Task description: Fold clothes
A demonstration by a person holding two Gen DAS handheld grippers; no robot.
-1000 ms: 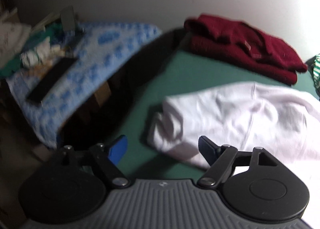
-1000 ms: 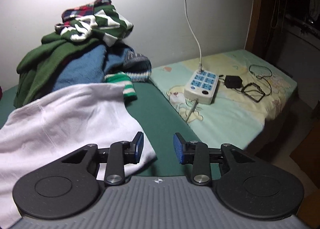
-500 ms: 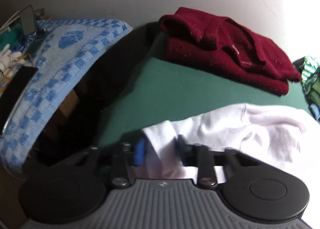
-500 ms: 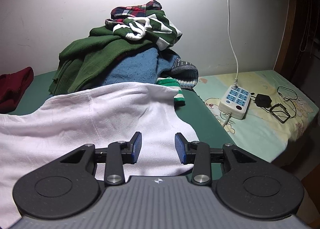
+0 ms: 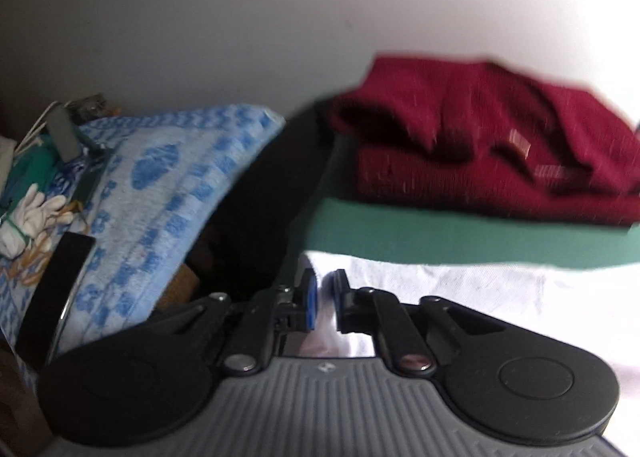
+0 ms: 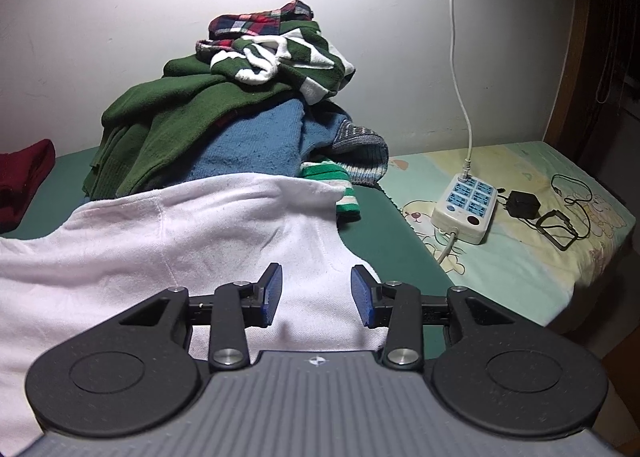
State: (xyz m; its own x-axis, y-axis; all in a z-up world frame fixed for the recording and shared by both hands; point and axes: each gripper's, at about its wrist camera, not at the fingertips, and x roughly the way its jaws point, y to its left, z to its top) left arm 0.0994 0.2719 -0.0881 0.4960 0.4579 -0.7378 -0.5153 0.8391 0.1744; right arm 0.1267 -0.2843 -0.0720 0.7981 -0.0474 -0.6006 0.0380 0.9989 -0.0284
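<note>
Currently, no brand name or legible writing appears on any garment; the folded maroon sweater carries a small pale tag whose text is too blurred to read. The white garment lies spread on the green surface, long axis running across both views, left to right, from the left gripper's end to the right gripper's end.

Left gripper: jaws nearly together and opening slightly, with a fold of the white garment's left edge between the blue pads; the pads appear to press the cloth.

Right gripper: jaws roughly half apart and opening, positioned above the garment's right end. White cloth shows between the pads, but they do not press it.

Behind the garment, a heap of unfolded clothes stands against the wall: green, blue, striped and plaid items. To the right, a white power strip rests on a printed sheet. At left, a blue patterned towel covers a separate surface.
</note>
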